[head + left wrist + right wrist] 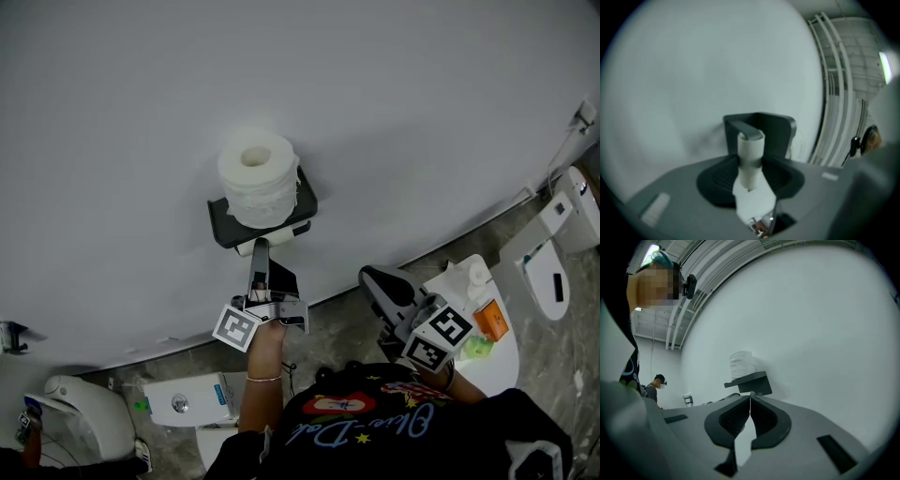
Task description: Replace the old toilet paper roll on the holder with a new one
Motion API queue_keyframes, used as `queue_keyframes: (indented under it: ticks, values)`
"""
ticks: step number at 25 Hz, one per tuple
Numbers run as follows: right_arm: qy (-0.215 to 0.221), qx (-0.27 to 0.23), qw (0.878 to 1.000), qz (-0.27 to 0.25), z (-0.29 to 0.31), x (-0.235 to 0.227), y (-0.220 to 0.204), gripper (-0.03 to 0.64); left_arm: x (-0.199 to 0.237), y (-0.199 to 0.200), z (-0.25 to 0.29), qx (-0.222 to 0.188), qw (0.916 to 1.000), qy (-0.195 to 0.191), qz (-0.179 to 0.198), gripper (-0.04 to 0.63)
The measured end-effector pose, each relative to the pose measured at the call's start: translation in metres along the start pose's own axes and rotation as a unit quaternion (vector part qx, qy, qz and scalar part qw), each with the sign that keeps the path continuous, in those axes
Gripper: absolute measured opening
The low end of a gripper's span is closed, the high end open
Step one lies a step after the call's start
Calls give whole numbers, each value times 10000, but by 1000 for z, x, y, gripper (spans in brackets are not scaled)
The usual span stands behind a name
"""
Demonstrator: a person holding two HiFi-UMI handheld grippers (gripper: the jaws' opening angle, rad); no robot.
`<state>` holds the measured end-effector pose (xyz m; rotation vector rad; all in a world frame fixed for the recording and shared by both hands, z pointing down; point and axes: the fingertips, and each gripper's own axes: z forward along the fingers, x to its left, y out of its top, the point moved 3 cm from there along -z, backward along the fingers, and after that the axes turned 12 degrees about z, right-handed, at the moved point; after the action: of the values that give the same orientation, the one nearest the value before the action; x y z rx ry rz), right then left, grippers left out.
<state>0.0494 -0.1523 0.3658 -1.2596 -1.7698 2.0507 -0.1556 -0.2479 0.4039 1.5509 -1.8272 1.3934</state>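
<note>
Holder: a black holder [223, 225] is fixed to a plain white wall [131, 112], with a flat shelf on top and a bar underneath.
New roll: a full new roll [258, 176] stands on end on the holder's shelf, close against the wall. From the right gripper view the new roll [742, 364] shows side-on above the shelf.
Old roll: all that is on the bar is a bare cardboard tube [246, 248], just under the shelf. In the left gripper view the cardboard tube [751, 152] is threaded on the bar, with the holder [780, 133] behind it.
Left gripper: the left gripper [260, 251] points up at the underside of the holder, held by a hand [267, 339] with a bracelet at the wrist. In its own view the left gripper [750, 174] has the tube between its jaws, and the dark pads [717, 180] close in on the tube's two sides and appear to pinch it.
Right gripper: the right gripper [371, 277] hangs to the right of the holder and below it, well apart from it. In its own view the right gripper [750, 401] has its jaws pressed together at the tips, with nothing between them.
Surroundings: a mottled grey floor [347, 328] meets the wall. A white toilet [562, 234] stands at the right. An orange box [490, 320] lies on a small white stand [502, 367] near the right gripper. In the right gripper view another person [657, 386] stands far off.
</note>
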Motion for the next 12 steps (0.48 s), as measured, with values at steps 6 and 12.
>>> queue_keyframes:
  ticks: [6, 12]
  values:
    - [-295, -147, 9994, 39, -12, -12, 5, 14, -6, -16, 12, 277, 9993, -225, 64, 144]
    - [-848, -416, 9955, 58, -45, -28, 11, 14, -17, -64, 37, 836, 9944, -579, -274, 143]
